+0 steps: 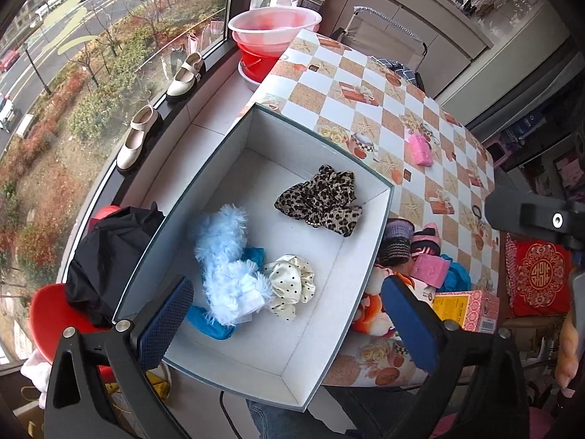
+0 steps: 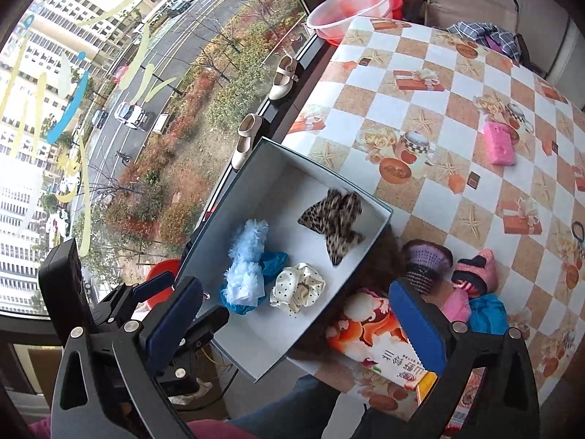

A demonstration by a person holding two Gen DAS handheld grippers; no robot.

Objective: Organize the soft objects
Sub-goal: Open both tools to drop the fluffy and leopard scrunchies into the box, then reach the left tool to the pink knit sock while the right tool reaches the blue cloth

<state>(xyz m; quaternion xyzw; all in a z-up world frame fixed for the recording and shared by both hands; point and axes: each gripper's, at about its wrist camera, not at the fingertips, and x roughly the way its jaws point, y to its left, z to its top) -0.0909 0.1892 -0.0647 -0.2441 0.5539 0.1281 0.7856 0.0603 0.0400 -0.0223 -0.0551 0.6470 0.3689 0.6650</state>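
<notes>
A white open box (image 1: 321,333) sits at the table's left edge. In it lie a leopard-print cloth (image 1: 321,197), a light blue fluffy piece (image 1: 226,256) on a blue cloth (image 1: 210,323), and a cream dotted scrunchie (image 1: 290,285). My left gripper (image 1: 289,325) hangs open above the box's near end, with nothing between its pads. My right gripper (image 2: 296,325) is open too, over the box's near right corner (image 2: 270,369). Right of the box lie a purple knit piece (image 2: 426,261), a pink-and-black knit hat (image 2: 475,272) and a blue cloth (image 2: 488,312).
An orange floral packet (image 2: 369,329) and a pink carton (image 1: 471,309) lie near the table's front. A pink pad (image 2: 499,142) lies mid-table. Beige shoes (image 1: 140,139) stand on the window sill, basins (image 1: 274,27) beyond. A red chair (image 1: 55,314) with black cloth stands left.
</notes>
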